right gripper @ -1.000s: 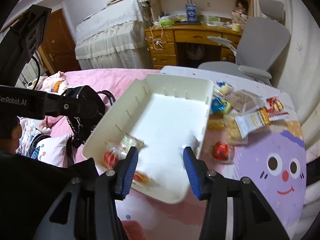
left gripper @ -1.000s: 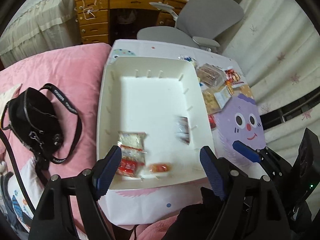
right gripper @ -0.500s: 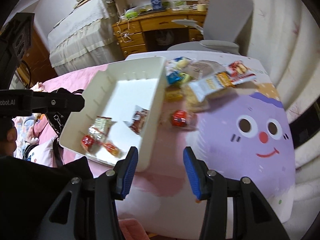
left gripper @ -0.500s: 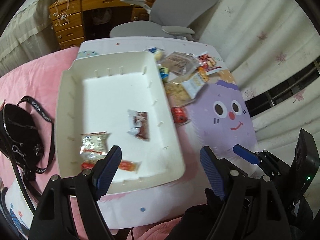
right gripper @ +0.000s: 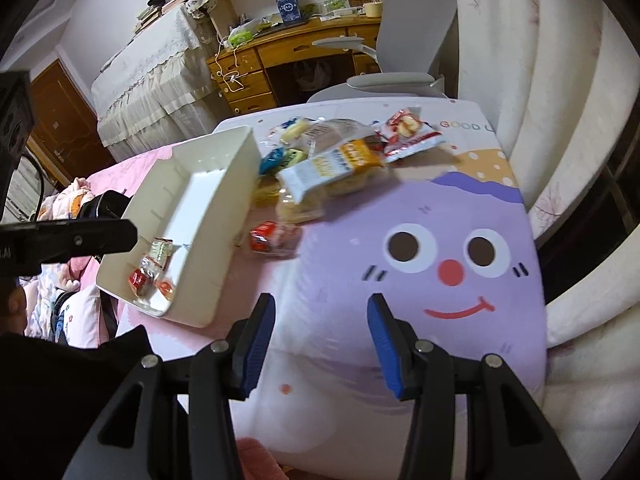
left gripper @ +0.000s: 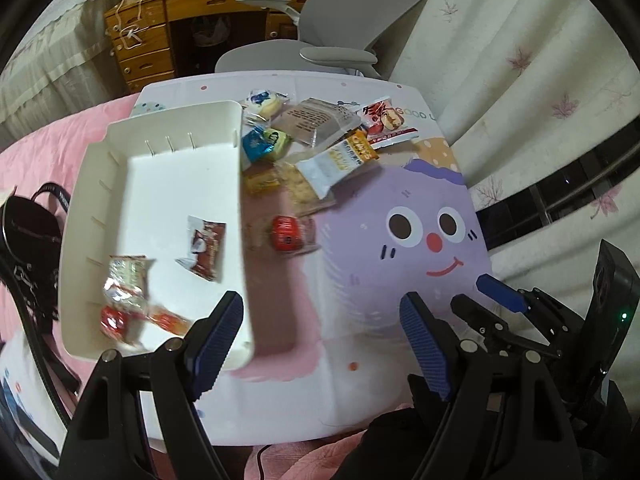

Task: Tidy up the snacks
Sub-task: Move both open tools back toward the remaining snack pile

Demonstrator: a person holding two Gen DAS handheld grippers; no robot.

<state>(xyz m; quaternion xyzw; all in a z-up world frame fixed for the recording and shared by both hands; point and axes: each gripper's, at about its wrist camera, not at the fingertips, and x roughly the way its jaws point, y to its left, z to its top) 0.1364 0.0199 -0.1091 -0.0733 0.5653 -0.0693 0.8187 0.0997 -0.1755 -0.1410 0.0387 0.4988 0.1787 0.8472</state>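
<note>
A white bin (left gripper: 96, 184) stands at the left of the table and holds a brown packet (left gripper: 206, 246), a silver packet (left gripper: 126, 276) and a red sweet (left gripper: 114, 320). To its right lies a pile of loose snacks: a small red packet (left gripper: 286, 232), an oat bar (left gripper: 340, 160), a blue-green packet (left gripper: 264, 142) and a red-white packet (left gripper: 384, 120). My left gripper (left gripper: 320, 304) hangs open and empty over the mat by the bin's near corner. My right gripper (right gripper: 320, 308) is open and empty above the mat's purple face (right gripper: 448, 272), short of the red packet (right gripper: 266, 236) and the bin (right gripper: 224, 200).
A black bag (left gripper: 24, 248) lies on pink bedding (left gripper: 40, 152) left of the bin. A grey office chair (left gripper: 320, 40) and a wooden desk (left gripper: 160, 28) stand behind the table. A curtain (left gripper: 520, 60) hangs along the right. The right gripper (left gripper: 480, 296) shows beside the left one.
Both grippers have swung right, from above the bin to above the purple mat. The brown packet, blurred by the bin's right wall a second ago, now lies flat inside it.
</note>
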